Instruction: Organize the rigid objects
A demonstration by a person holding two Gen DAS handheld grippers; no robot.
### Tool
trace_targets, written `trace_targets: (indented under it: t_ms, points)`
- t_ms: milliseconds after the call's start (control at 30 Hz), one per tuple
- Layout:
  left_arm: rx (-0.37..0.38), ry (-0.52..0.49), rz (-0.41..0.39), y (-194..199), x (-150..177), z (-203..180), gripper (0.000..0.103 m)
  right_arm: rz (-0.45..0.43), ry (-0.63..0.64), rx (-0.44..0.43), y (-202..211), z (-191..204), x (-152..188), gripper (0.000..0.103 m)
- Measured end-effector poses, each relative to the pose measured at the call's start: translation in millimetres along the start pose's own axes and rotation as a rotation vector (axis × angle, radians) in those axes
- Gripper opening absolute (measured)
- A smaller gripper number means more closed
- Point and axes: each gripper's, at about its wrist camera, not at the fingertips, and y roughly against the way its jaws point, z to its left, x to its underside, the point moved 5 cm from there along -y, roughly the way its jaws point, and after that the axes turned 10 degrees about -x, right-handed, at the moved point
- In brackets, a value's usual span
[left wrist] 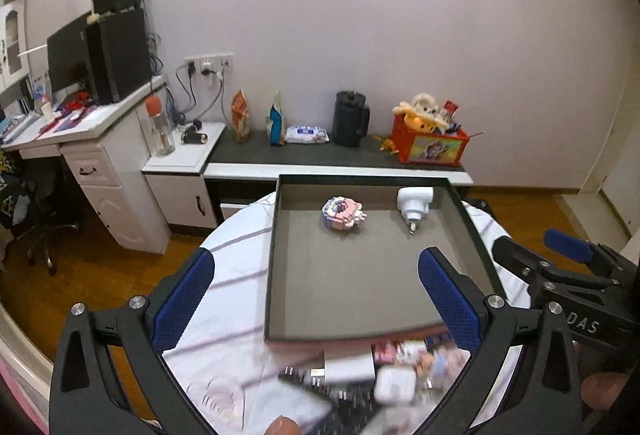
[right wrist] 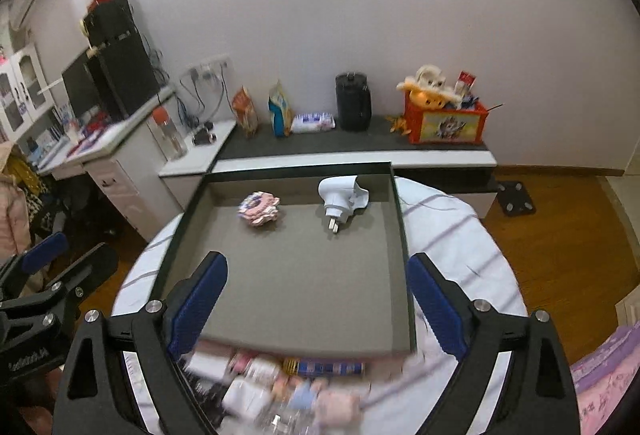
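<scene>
A dark grey tray (left wrist: 276, 267) (right wrist: 400, 255) lies on a round table with a white striped cloth (left wrist: 236, 275) (right wrist: 460, 235). At its far end lie a pink and white brick-built toy (left wrist: 341, 212) (right wrist: 260, 210) and a white plug adapter (left wrist: 414, 204) (right wrist: 340, 195). A blurred pile of small objects (left wrist: 384, 375) (right wrist: 288, 383) lies in front of the tray's near edge. My left gripper (left wrist: 316, 299) is open and empty above the tray's near left part. My right gripper (right wrist: 316, 299) is open and empty above the tray's near edge; it also shows in the left wrist view (left wrist: 568, 263).
Behind the table stands a low dark-topped cabinet (left wrist: 320, 155) (right wrist: 340, 149) with snack bags, a black jug (left wrist: 350, 119) (right wrist: 353, 107) and a red toy crate (left wrist: 430, 139) (right wrist: 446, 119). A white desk with a monitor (left wrist: 80, 103) stands at the left. The floor is wood.
</scene>
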Motion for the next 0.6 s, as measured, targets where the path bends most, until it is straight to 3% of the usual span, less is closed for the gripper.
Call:
trace_targets:
  t_ms: [333,600]
  points:
    - [0.014,0.071,-0.058,74,45,31,0.103,-0.070,0.054,0.009,88,22,55,0.093]
    - [-0.003,0.050,-0.023,73,85,30,0.103,-0.027,0.021,0.023,97,3,96,0.093]
